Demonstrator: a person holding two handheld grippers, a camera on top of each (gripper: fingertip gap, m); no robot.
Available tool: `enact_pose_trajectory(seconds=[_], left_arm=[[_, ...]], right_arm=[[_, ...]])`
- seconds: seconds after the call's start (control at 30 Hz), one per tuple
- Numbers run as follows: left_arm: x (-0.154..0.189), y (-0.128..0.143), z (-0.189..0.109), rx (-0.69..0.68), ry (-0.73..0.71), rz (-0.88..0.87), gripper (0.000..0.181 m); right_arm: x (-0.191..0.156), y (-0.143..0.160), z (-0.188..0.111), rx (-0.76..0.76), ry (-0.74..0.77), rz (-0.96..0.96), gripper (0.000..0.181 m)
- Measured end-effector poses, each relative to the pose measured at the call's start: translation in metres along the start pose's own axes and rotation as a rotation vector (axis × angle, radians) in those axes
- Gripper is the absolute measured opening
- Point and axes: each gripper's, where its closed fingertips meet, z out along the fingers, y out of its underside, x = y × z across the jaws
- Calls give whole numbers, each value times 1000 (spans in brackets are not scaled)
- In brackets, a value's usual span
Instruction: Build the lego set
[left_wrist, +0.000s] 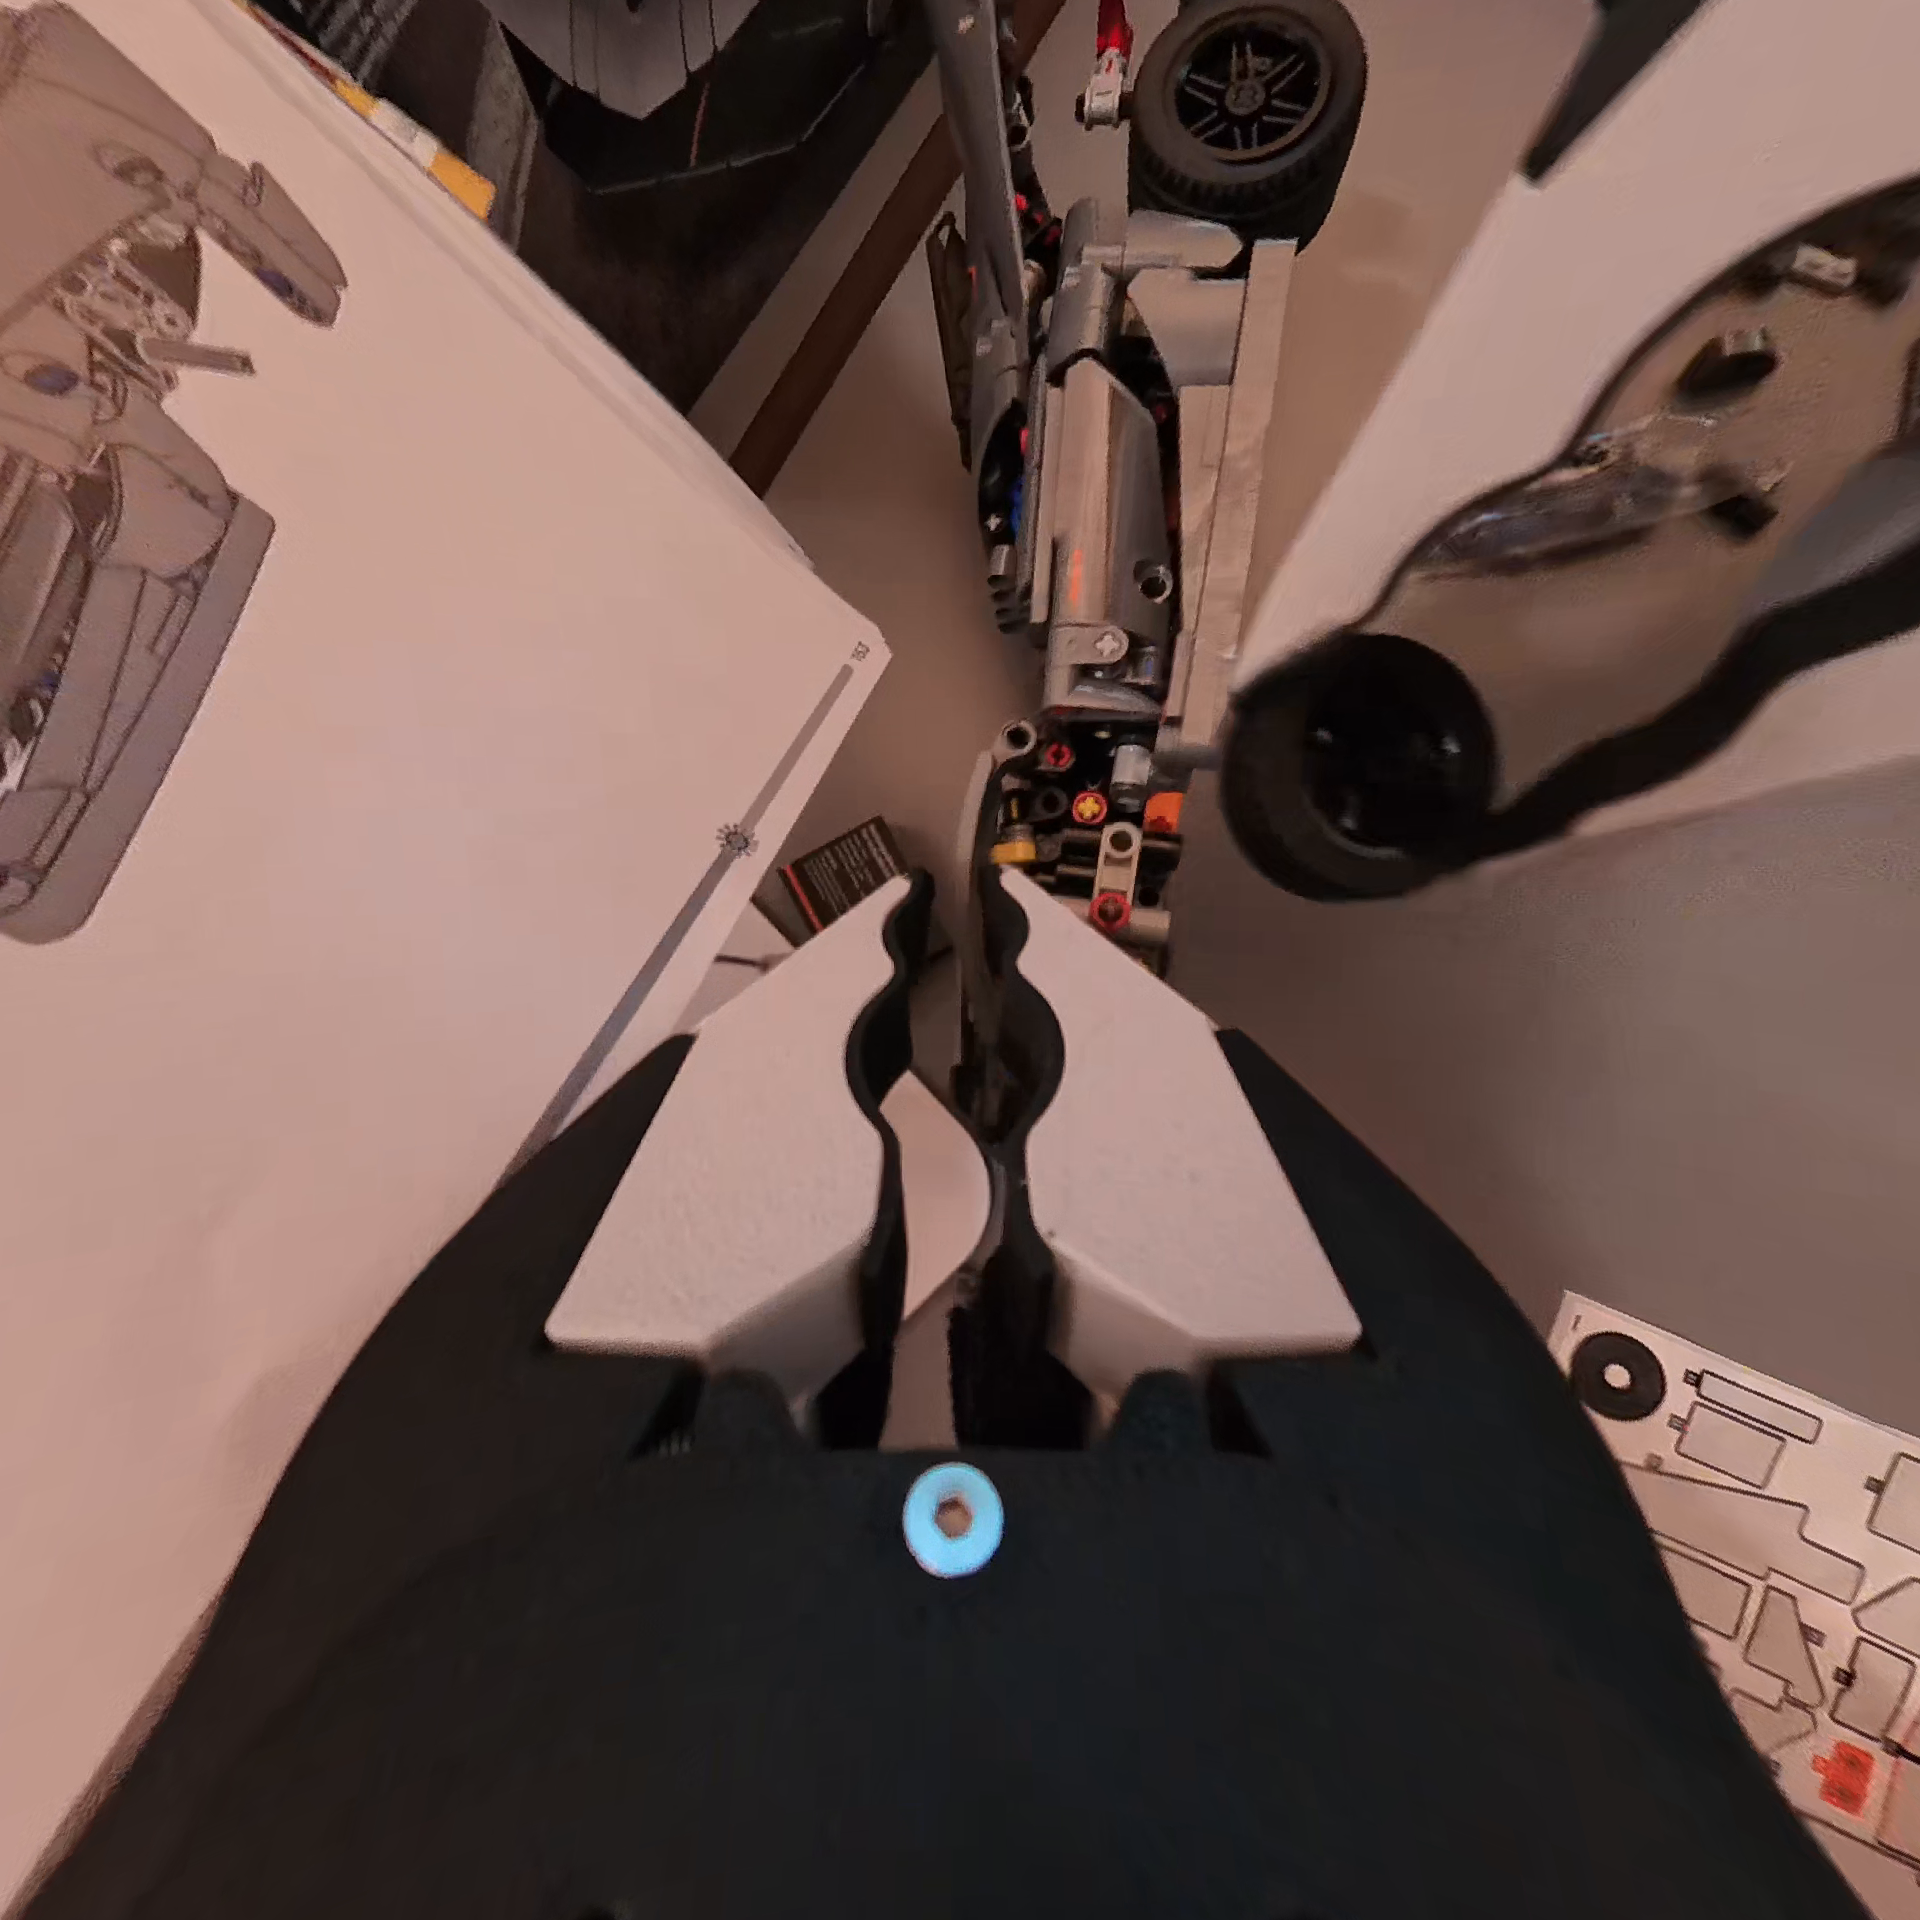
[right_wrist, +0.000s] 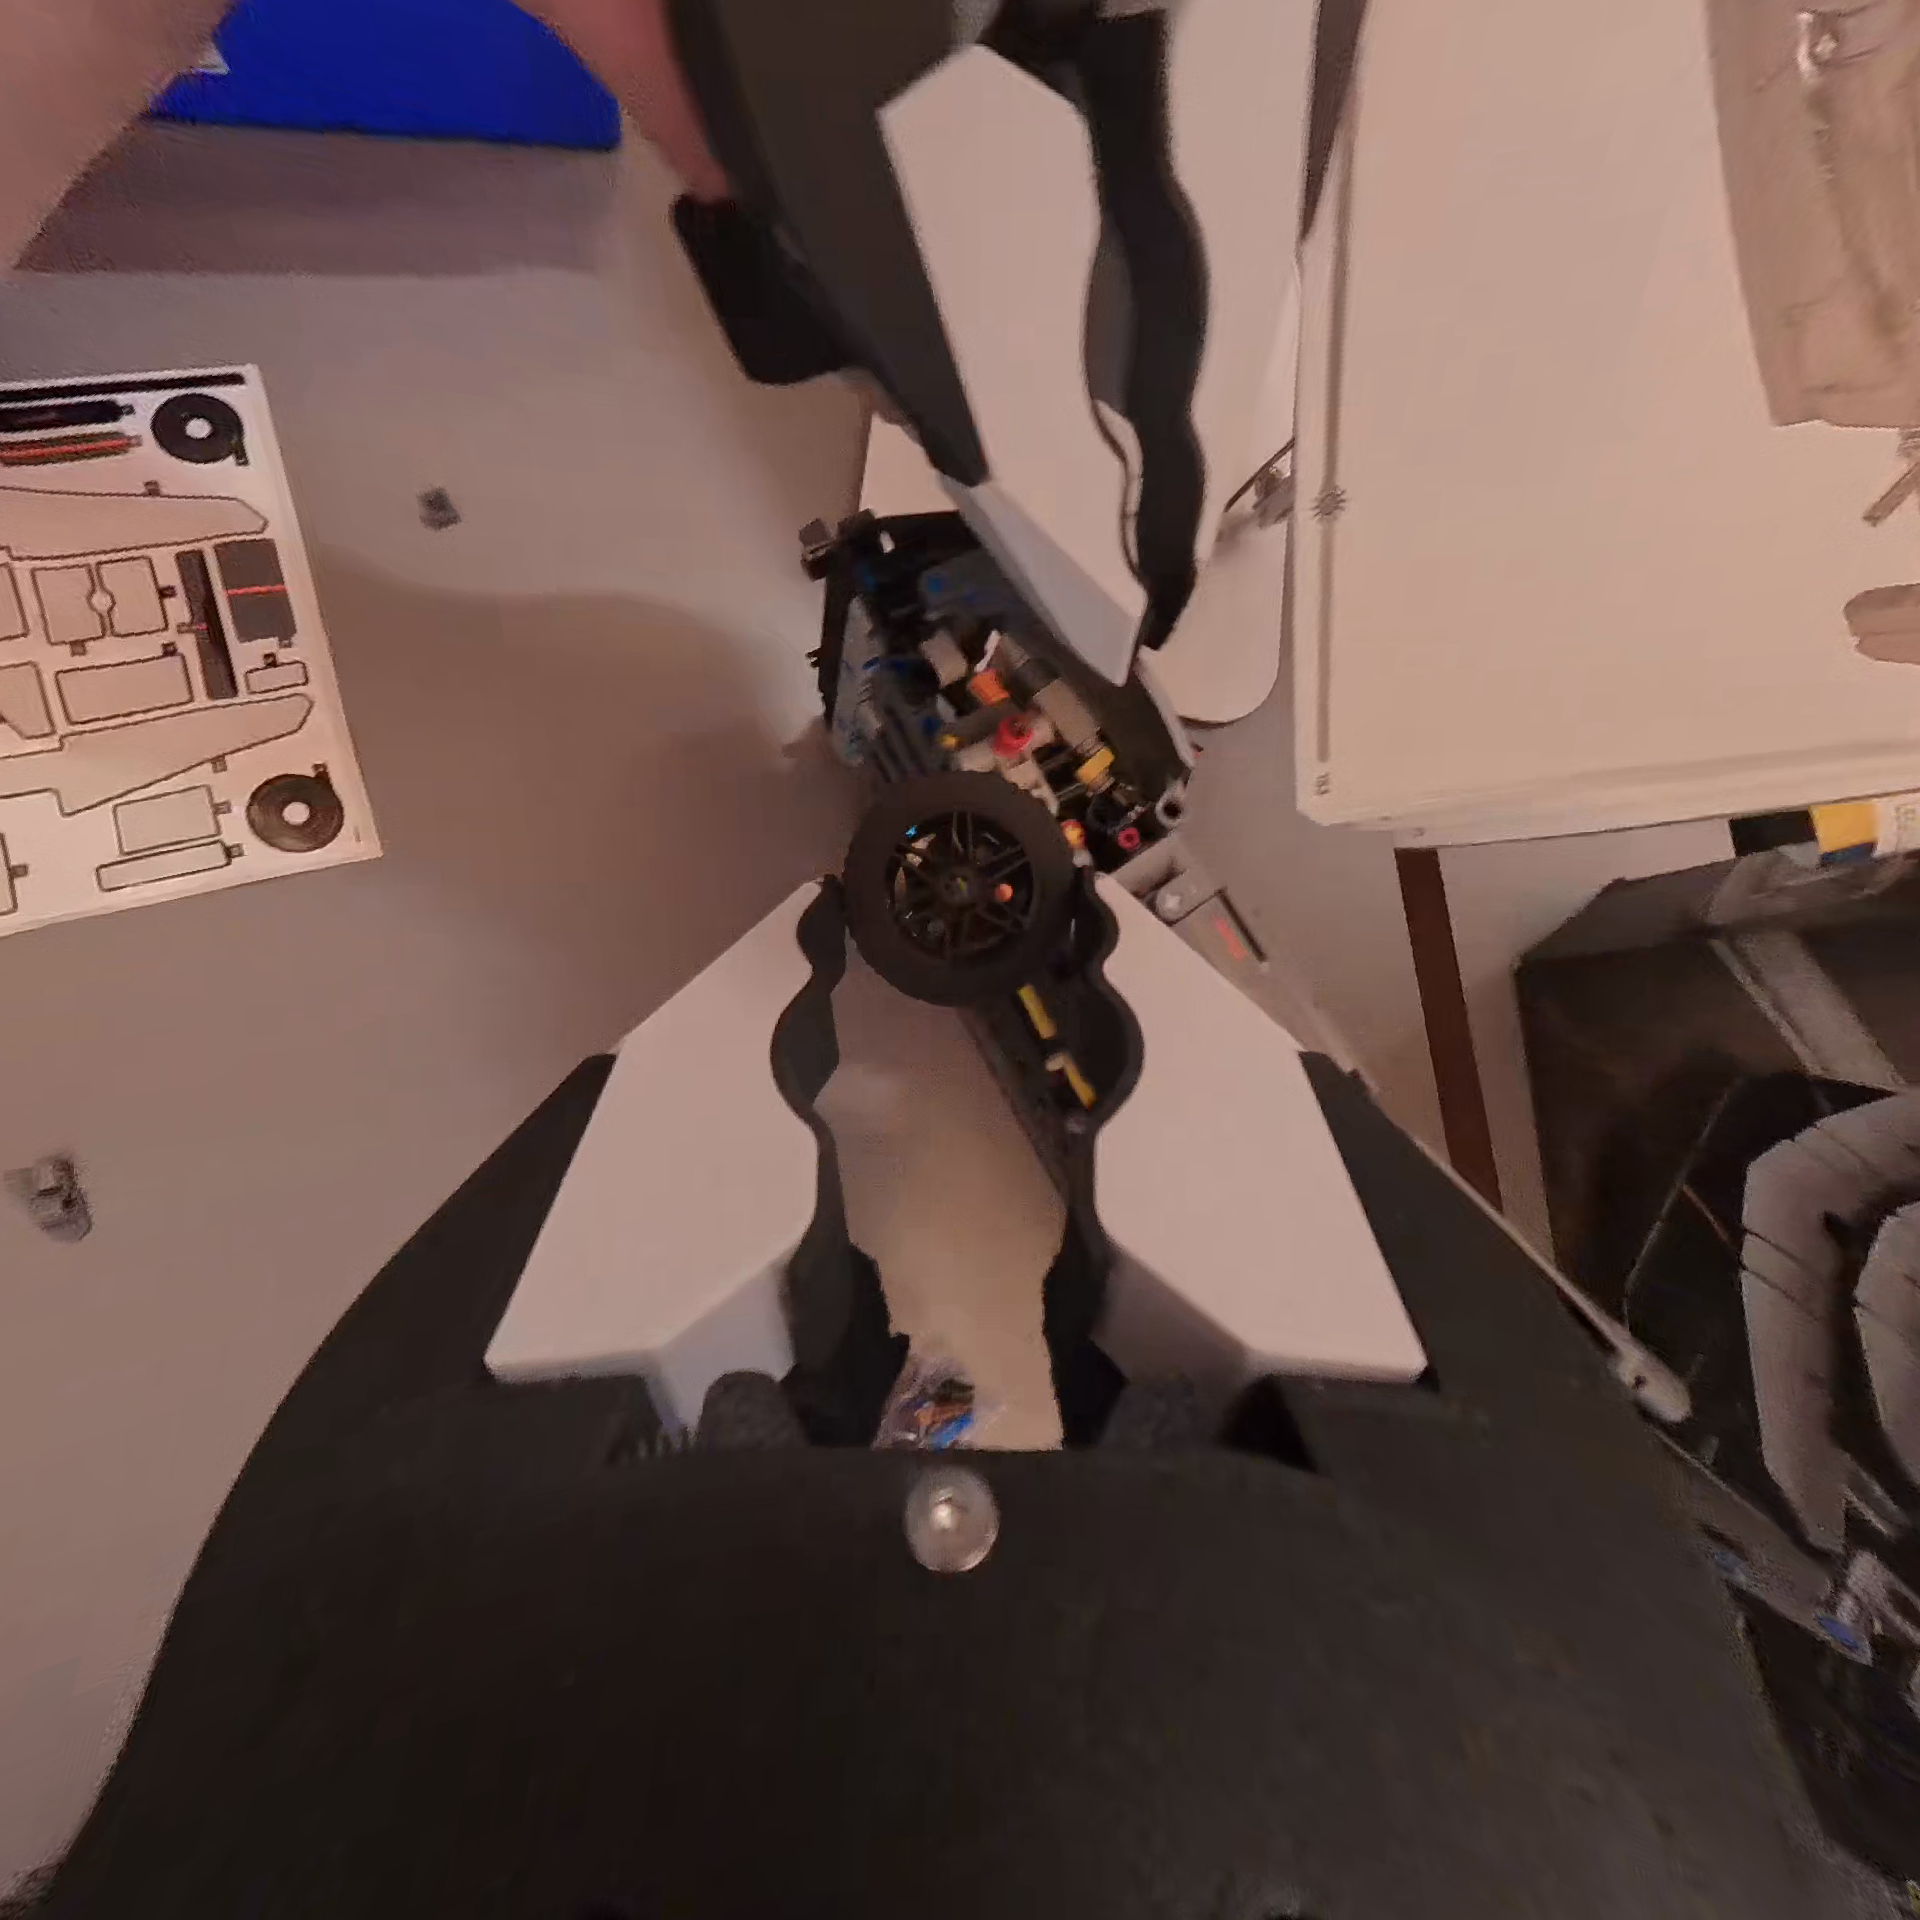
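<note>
A partly built grey Lego car (left_wrist: 1117, 499) lay on a pale table (left_wrist: 1558, 1091), its long axis running away from the left gripper (left_wrist: 961, 904) toward twelve o'clock in the left wrist view. That gripper's jaws were drawn narrow and pinched a thin dark edge piece at the car's near end, where coloured pins (left_wrist: 1086, 821) showed.

The right gripper (right_wrist: 961, 914) came in from the two o'clock side in the left wrist view. It held a black spoked wheel (right_wrist: 958, 888) between its tips, jaws set about as wide as the tyre, the wheel's face turned toward its camera. In the right wrist view the car's open end (right_wrist: 997, 707) lay just beyond the wheel, at twelve o'clock, nearly touching it.

I judged that the wheel had to travel sideways onto an axle at this near corner, so the right gripper was the working one and the left only steadied.

An open instruction booklet (left_wrist: 416, 623) sat at ten o'clock of the left gripper, a sticker sheet (right_wrist: 156, 644) at ten o'clock of the right.
</note>
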Motion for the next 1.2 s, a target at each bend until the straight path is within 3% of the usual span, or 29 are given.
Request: enact_pose_trajectory(seconds=[0.23,0.57,0.77,0.97,1.2], left_arm=[[-2,8,-17,-26,0,-13,6],[-4,13,-16,-27,27,-31,6],[-5,12,-23,-21,9,-23,6],[-4,9,-24,-21,-5,-9,6],[2,-3,-37,59,25,-3,6]], right_arm=[[20,-18,14,-9,-15,-47,43],[12,-23,22,-48,-144,-38,43],[13,-29,-1,45,-196,68,42],[10,-26,-4,52,-231,122,42],[3,-42,-7,124,-425,308,43]])
